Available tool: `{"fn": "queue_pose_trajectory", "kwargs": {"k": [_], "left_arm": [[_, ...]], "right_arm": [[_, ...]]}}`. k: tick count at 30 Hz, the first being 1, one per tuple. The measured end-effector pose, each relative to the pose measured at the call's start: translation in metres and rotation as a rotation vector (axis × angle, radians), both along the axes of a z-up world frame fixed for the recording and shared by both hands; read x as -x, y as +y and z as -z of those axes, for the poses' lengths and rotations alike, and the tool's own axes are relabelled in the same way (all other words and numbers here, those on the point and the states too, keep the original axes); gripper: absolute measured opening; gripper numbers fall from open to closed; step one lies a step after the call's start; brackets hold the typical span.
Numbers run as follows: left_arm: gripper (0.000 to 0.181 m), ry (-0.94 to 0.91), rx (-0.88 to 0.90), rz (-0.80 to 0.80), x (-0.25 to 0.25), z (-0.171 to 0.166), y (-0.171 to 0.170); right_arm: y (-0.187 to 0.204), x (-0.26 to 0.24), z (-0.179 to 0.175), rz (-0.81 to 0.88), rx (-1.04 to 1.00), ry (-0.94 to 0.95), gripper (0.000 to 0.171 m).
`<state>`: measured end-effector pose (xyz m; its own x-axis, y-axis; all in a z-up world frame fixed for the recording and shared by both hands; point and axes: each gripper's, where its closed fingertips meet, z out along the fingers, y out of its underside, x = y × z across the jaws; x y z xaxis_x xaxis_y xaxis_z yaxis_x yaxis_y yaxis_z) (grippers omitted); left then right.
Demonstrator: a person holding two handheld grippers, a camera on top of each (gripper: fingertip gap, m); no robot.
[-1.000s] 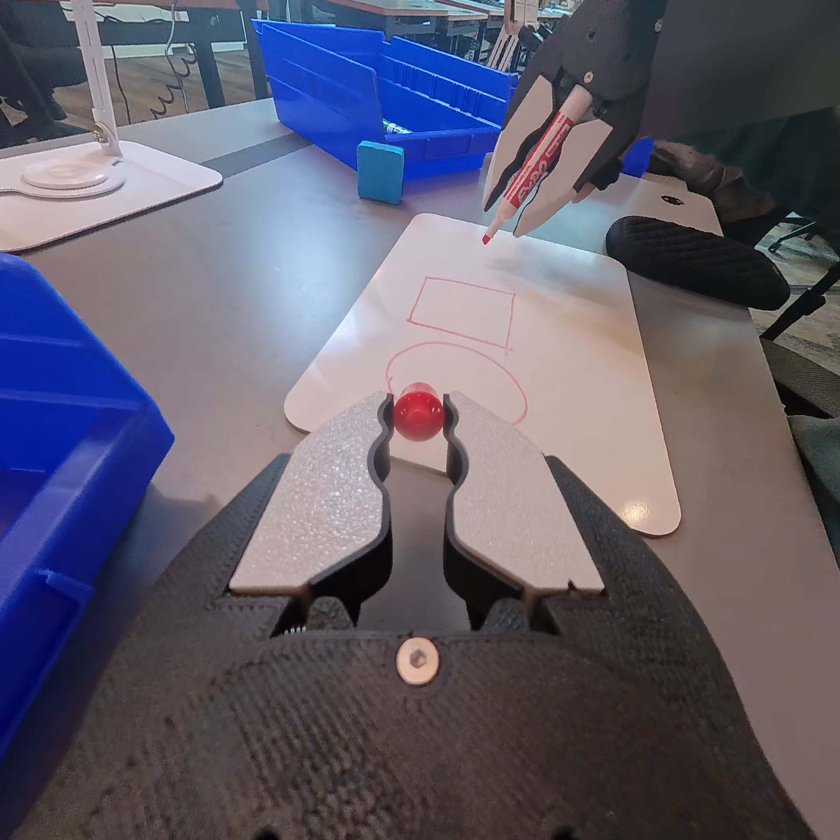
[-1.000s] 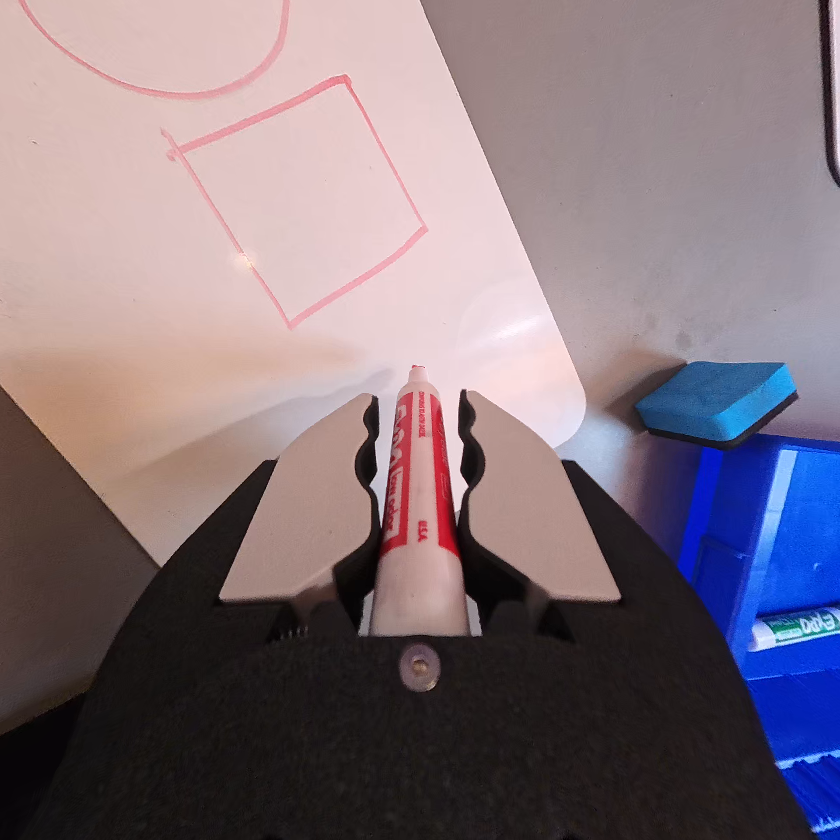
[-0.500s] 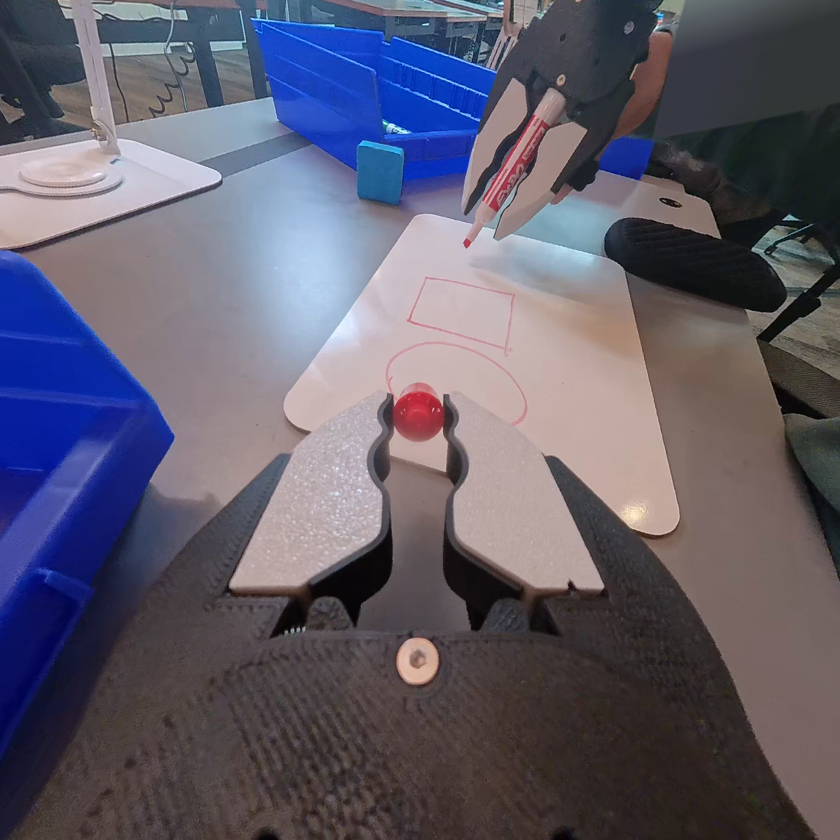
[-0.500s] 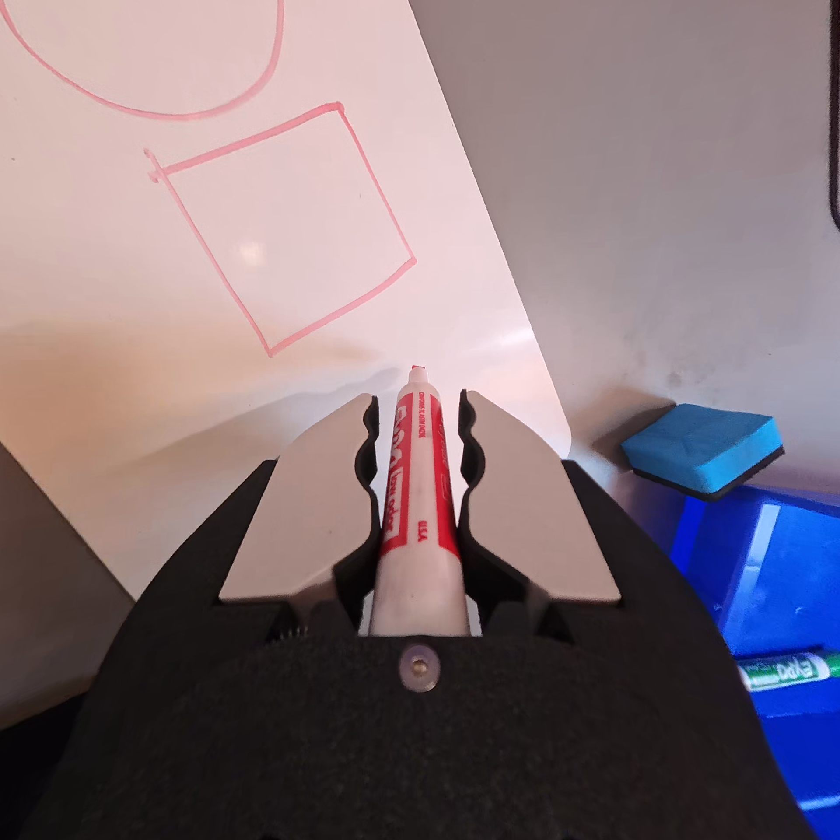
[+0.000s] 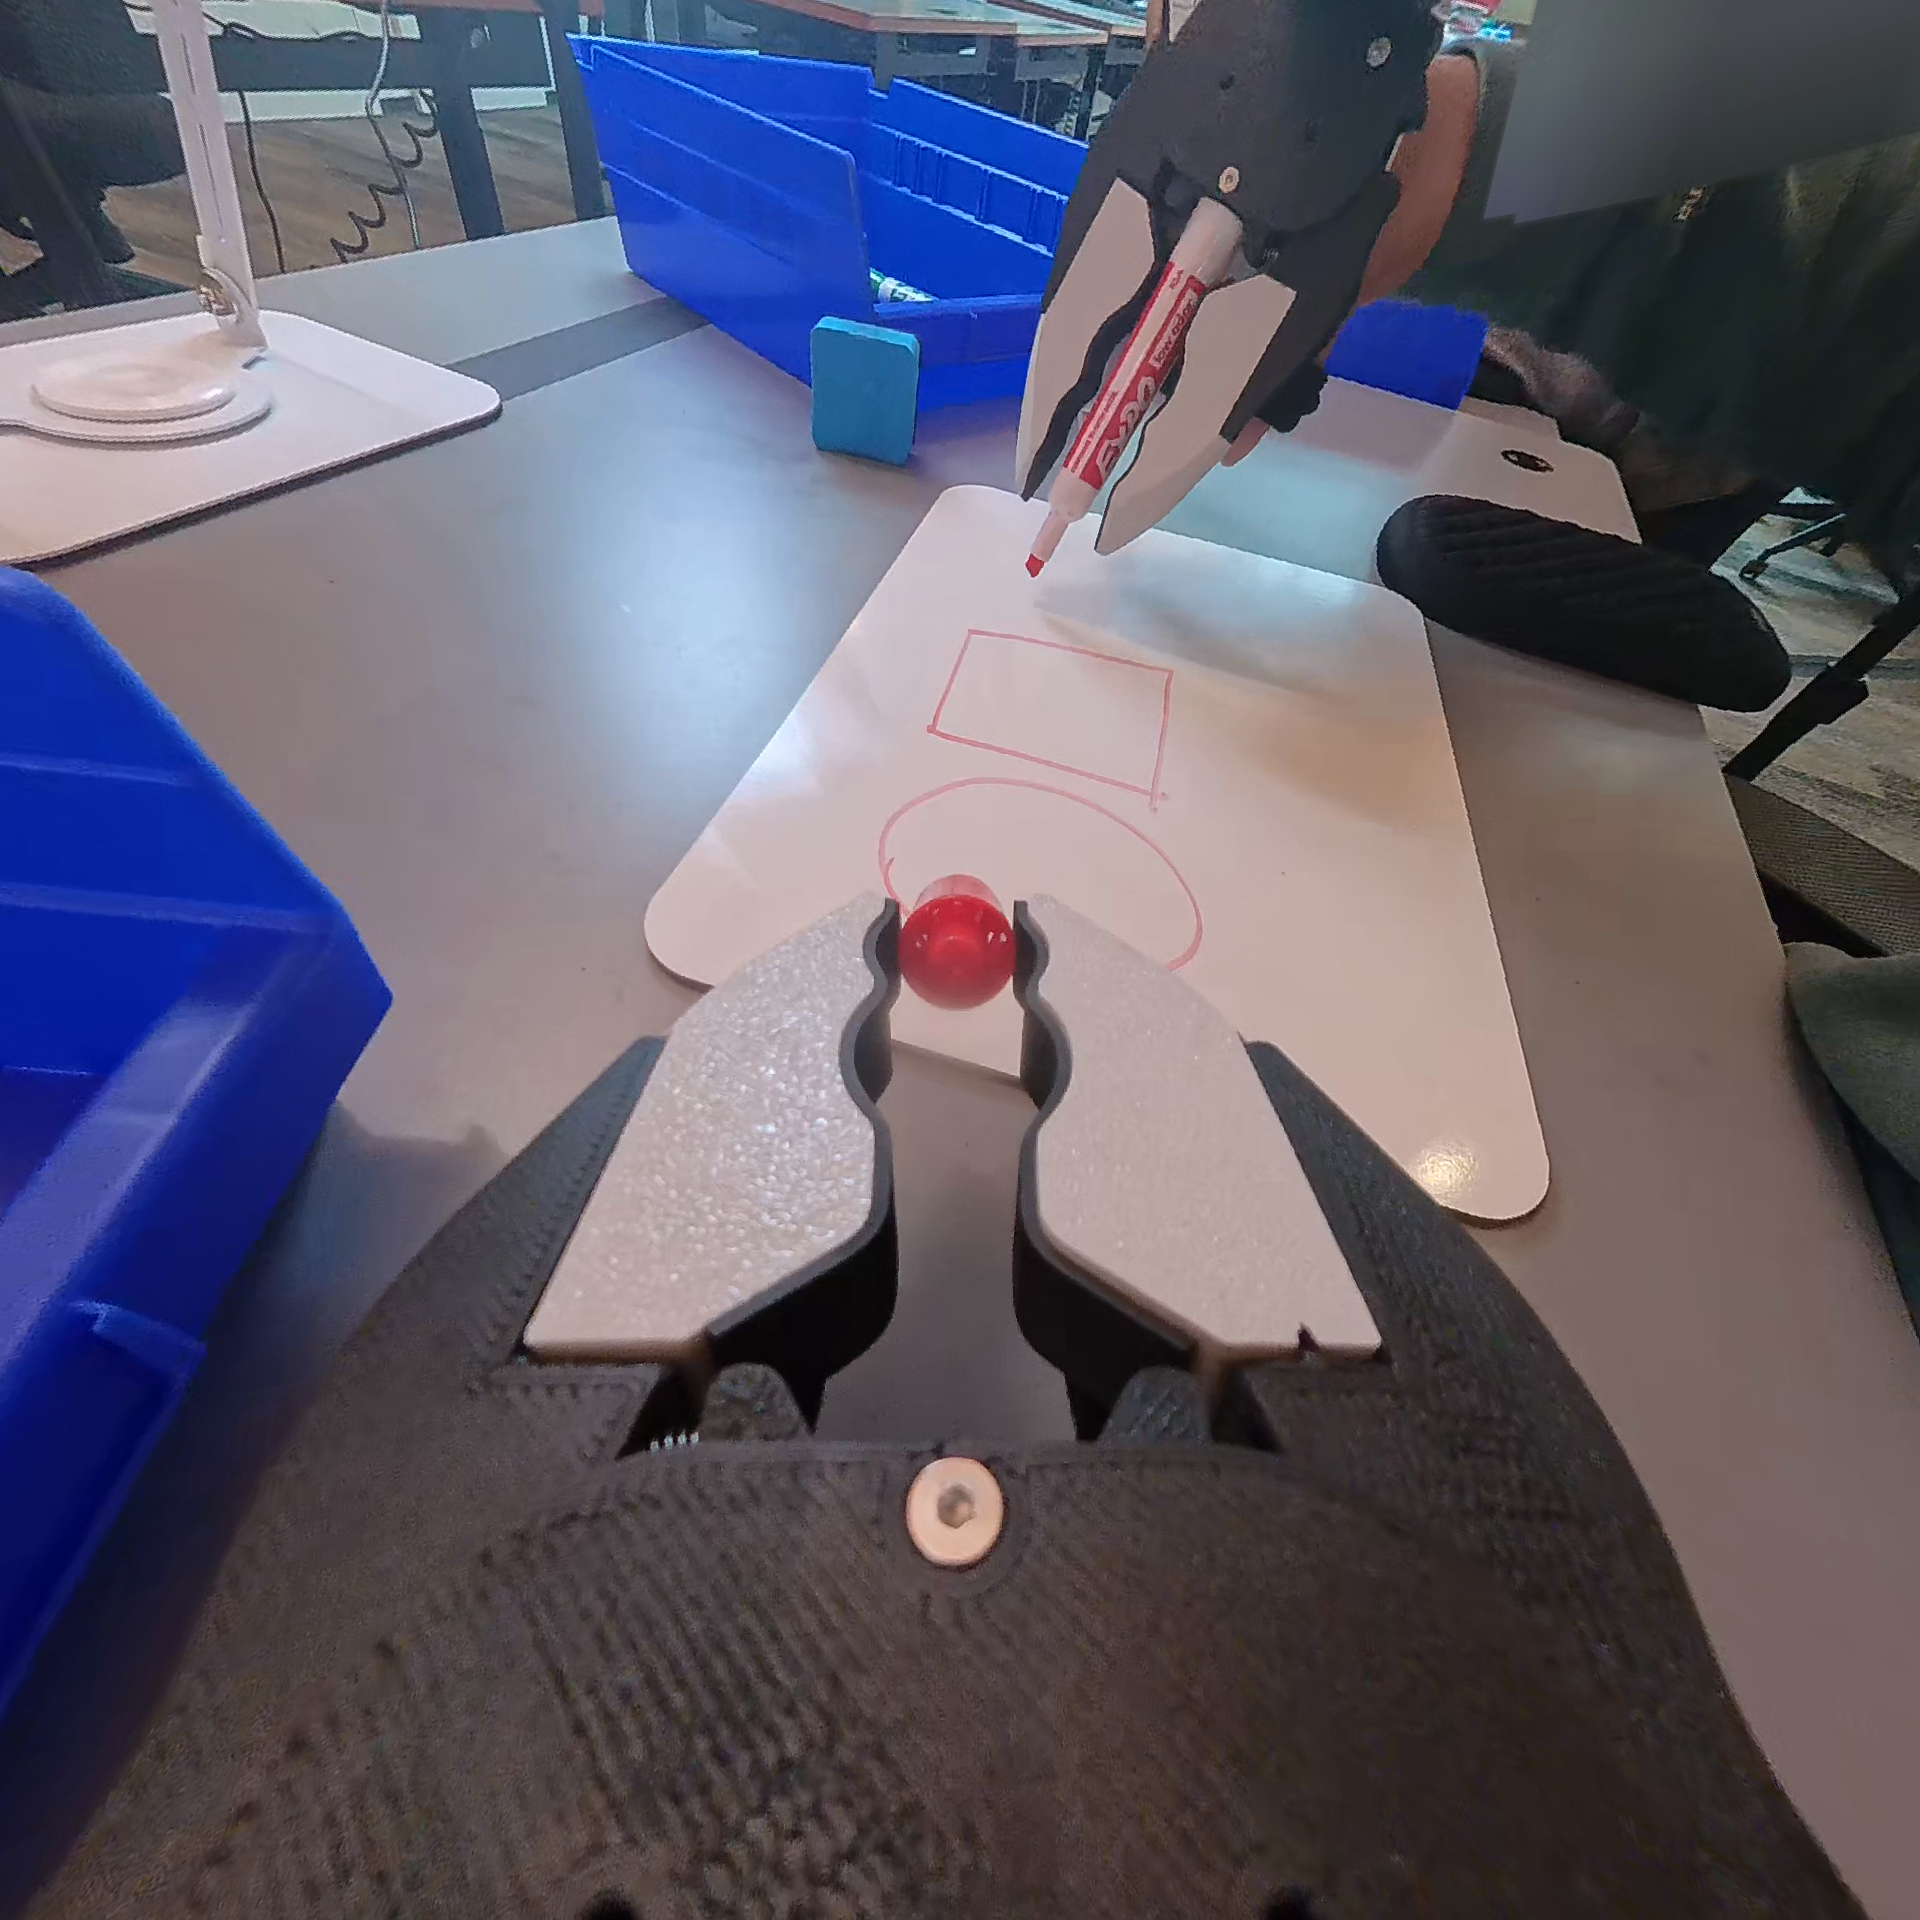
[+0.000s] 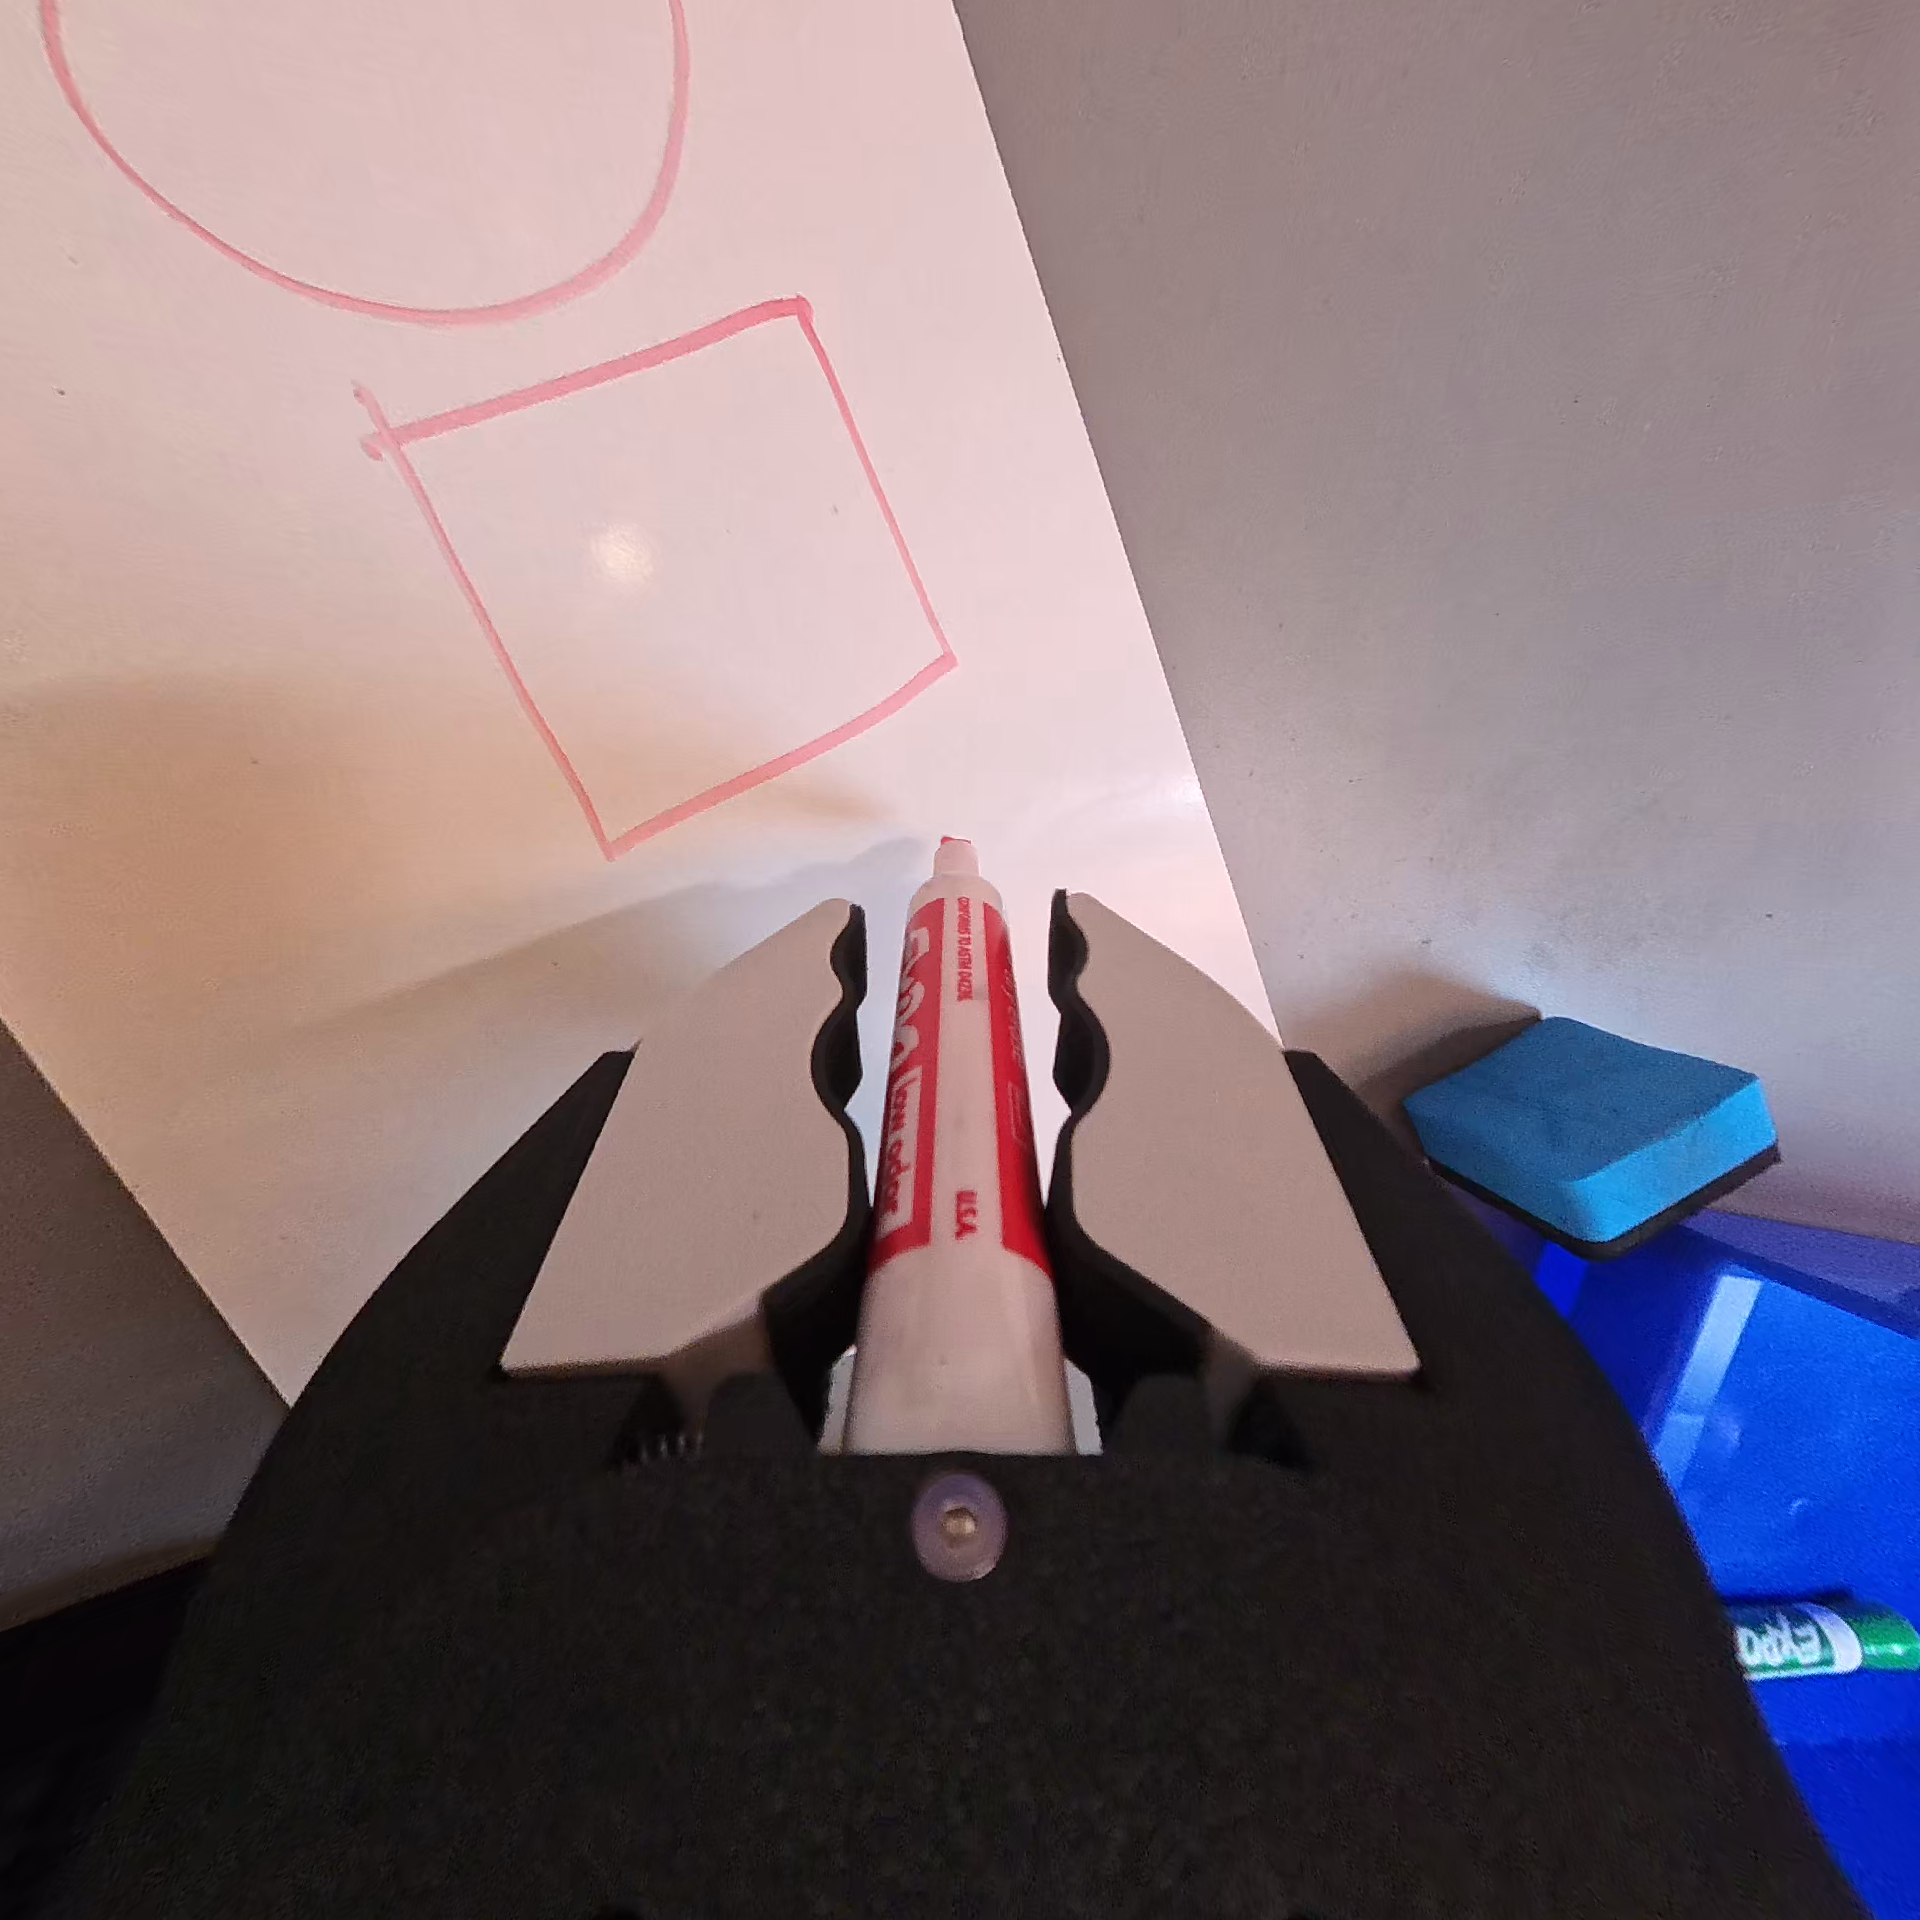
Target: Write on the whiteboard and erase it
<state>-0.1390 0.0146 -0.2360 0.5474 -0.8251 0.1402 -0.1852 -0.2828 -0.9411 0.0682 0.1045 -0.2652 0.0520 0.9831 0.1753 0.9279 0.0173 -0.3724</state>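
The grey counter point(image 5: 540, 665) carries a glossy white whiteboard point(image 5: 1309, 914) with a red square and oval drawn on it. Beyond it stand blue plastic bins point(image 5: 790, 197) and a blue foam eraser point(image 5: 864, 387). The right gripper point(image 6: 951, 914) jaws pinch a red marker point(image 6: 951, 1122), tip just above the board. The left gripper point(image 5: 954, 935) jaws pinch a red cap point(image 5: 954, 951).

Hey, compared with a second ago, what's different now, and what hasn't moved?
The right gripper, shut on the red marker, has swung leftward above the whiteboard's far end, tip off the board. The left gripper stays shut on the red cap. The drawn square, oval and blue eraser are unchanged.
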Motion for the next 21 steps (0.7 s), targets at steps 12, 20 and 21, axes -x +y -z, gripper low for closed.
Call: {"fn": "queue_pose_trajectory", "kwargs": {"k": [12, 20, 21], "left_arm": [[0.020, -0.006, 0.004, 0.001, 0.000, 0.000, 0.000], [0.020, -0.011, 0.002, -0.001, 0.000, -0.001, 0.000], [0.020, -0.012, 0.001, -0.002, 0.001, -0.001, 0.000]], "right_arm": [[0.005, -0.001, 0.003, -0.006, -0.015, -0.024, 0.034], [0.008, 0.000, 0.006, -0.011, -0.019, -0.035, 0.034], [0.008, 0.000, 0.006, -0.011, -0.019, -0.034, 0.034]]}}
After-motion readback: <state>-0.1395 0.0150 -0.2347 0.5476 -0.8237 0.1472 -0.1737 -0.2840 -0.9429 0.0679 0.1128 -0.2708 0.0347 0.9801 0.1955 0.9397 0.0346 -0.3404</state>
